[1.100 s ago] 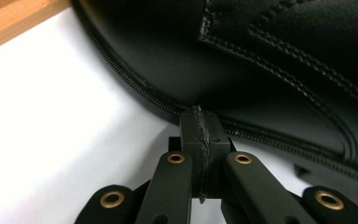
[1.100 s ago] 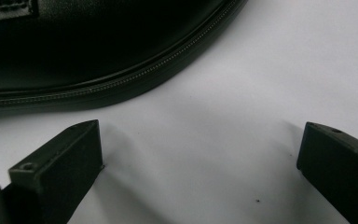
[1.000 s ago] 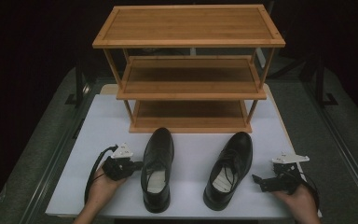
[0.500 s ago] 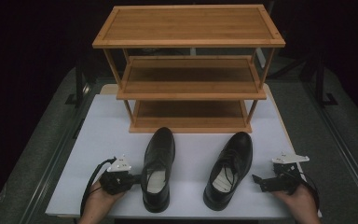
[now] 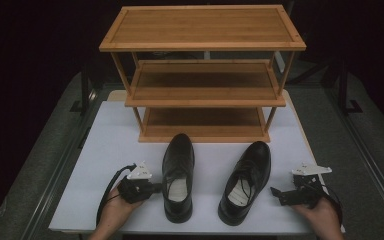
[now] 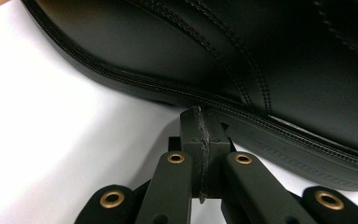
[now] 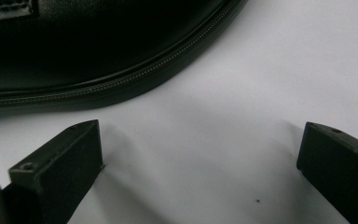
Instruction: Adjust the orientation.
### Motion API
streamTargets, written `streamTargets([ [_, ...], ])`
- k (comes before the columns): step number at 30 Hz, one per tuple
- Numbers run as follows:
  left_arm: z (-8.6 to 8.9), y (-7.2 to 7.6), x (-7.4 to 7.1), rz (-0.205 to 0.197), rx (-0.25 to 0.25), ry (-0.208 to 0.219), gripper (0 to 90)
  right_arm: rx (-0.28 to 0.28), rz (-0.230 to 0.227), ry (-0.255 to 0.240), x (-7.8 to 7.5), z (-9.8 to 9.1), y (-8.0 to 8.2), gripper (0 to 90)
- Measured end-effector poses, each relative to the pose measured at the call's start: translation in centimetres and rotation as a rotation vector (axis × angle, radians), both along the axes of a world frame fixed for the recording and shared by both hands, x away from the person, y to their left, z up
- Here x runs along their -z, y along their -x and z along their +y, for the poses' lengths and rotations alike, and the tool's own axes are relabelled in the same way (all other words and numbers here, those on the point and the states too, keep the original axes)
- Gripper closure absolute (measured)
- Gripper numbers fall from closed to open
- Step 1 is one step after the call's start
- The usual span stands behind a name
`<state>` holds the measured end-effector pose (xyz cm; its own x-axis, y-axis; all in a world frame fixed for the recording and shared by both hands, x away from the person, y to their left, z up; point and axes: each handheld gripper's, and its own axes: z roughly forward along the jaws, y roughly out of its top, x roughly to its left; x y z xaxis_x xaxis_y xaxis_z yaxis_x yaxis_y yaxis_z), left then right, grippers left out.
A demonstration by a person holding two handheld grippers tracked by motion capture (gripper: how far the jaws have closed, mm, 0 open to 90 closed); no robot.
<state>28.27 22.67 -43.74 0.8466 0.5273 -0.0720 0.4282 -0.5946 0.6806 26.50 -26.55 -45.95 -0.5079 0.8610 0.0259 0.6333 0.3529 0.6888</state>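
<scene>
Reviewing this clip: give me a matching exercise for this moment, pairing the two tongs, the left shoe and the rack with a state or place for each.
Column one:
1. left tongs
2. right tongs
3. left shoe
4. wooden rack

Column two:
A. three bare shelves, at the table's far side
B. jaws wide apart, nothing between them
C. jaws pressed together, tips at a shoe's sole edge
D. lying on the white table with its toe toward the rack

Pairs: 1-C, 2-B, 3-D, 4-A
</scene>
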Motion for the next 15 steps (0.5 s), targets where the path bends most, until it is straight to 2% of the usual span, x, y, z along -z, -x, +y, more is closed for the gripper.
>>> streamTargets([
  [10, -2.1, -1.0, 0.1, -0.006, 0.042, -0.003, 90.0, 0.001, 0.001, -0.001, 0.0, 0.0, 0.0, 0.0],
  [15, -2.2, -1.0, 0.2, -0.002, 0.044, 0.006, 90.0, 0.001, 0.001, -0.001, 0.0, 0.0, 0.0, 0.0],
])
